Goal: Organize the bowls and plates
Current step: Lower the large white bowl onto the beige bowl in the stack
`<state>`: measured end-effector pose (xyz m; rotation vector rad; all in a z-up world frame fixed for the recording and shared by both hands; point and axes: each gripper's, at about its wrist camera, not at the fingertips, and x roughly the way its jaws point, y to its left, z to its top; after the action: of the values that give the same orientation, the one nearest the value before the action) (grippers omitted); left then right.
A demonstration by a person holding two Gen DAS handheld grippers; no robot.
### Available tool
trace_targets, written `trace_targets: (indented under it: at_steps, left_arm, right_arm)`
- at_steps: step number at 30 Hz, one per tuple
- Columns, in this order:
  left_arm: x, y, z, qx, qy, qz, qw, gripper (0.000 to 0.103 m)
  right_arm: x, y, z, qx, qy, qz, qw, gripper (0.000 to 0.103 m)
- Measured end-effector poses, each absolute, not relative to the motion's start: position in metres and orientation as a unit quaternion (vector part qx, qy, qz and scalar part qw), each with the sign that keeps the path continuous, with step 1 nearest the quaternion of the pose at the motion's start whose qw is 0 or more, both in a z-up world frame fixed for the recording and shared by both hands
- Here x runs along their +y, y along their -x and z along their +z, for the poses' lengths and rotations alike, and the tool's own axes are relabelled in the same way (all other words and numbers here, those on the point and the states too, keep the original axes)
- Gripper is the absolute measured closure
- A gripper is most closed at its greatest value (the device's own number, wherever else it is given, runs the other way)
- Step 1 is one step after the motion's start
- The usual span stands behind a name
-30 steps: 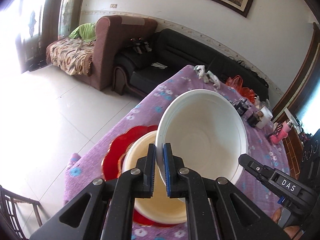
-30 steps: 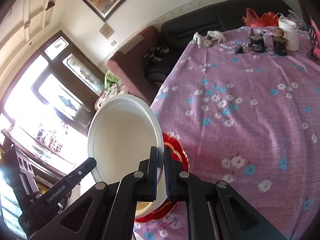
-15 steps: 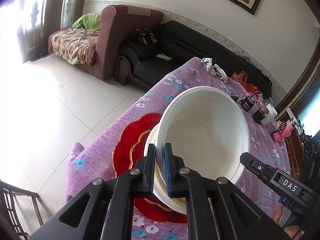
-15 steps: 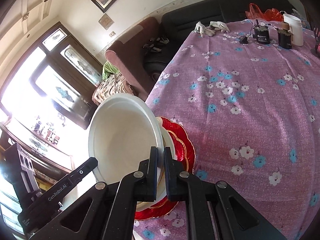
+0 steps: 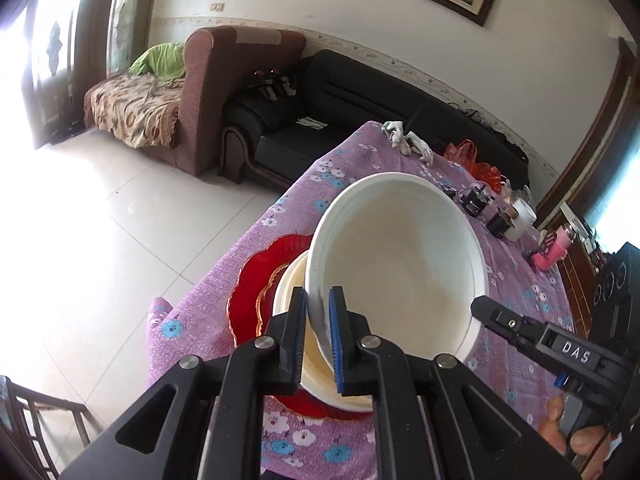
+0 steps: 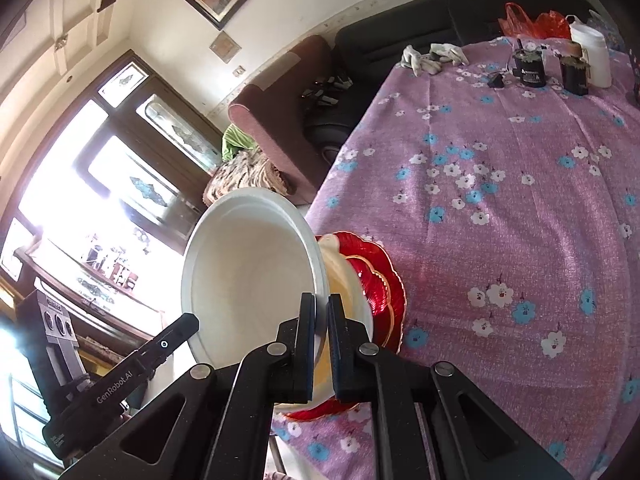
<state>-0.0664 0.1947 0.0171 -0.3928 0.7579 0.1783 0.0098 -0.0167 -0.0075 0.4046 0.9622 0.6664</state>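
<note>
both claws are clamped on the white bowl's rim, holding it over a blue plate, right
Nearly. Both the left claw and right claw do pinch the white bowl by its rim, but the left wrist view shows the plate beneath is red, not blue.

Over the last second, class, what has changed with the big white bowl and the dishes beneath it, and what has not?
The white bowl, clamped by its rim in the left gripper and right gripper, has shifted: more of the red plate and the cream bowl now shows past it. Both grips stayed shut; the stack on the purple tablecloth stayed put.
</note>
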Motion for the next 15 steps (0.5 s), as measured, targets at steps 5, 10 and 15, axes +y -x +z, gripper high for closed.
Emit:
trace_targets:
  at_steps: [5, 10, 15]
  left_arm:
    - [0.194, 0.071, 0.009, 0.392, 0.190, 0.066, 0.898, 0.093]
    - [0.201, 0.067, -0.009, 0.423, 0.199, 0.064, 0.882, 0.093]
    - [0.207, 0.060, -0.012, 0.431, 0.200, 0.066, 0.877, 0.092]
  right_arm:
    - [-0.020, -0.004, -0.003, 0.463, -0.181, 0.314, 0.809, 0.095]
    - [-0.017, -0.011, -0.016, 0.494, -0.180, 0.312, 0.791, 0.095]
    - [-0.005, -0.020, -0.021, 0.505, -0.171, 0.305, 0.789, 0.093]
